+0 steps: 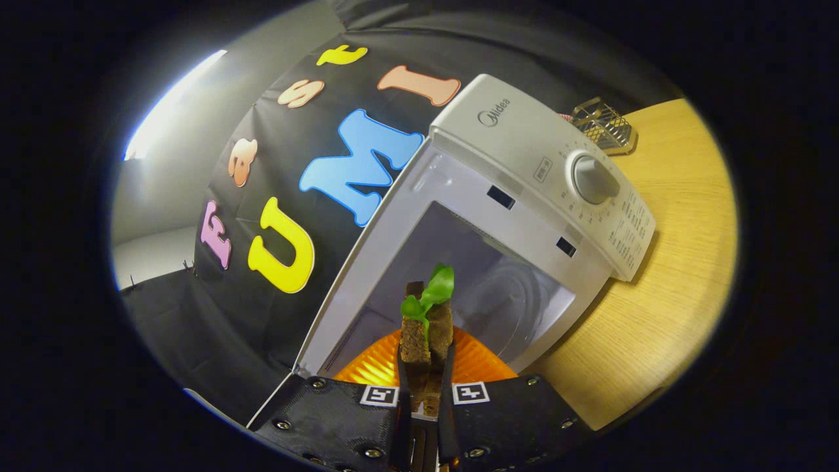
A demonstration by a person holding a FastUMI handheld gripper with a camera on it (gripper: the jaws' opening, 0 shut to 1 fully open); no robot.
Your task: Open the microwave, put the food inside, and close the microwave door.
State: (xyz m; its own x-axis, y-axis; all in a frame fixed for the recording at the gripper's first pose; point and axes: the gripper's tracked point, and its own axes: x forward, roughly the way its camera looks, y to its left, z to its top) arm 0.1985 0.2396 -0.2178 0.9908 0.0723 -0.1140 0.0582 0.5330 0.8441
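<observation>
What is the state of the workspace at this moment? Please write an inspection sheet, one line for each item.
Surface: wooden table, bare beside the microwave.
Job's things: white microwave stands on the table, cavity open, glass turntable visible inside. The door itself cannot be made out. The food, a brown block with green leaves on top, rests over an orange plate, just in front of the cavity.
Clutter: a wire basket on the table behind the microwave.
Grippers: gripper is shut on the food, both fingers pressing its sides.
Cables: nothing seen.
Surroundings: black cloth wall behind the microwave, with a pale wall and a strip of light beyond it.
</observation>
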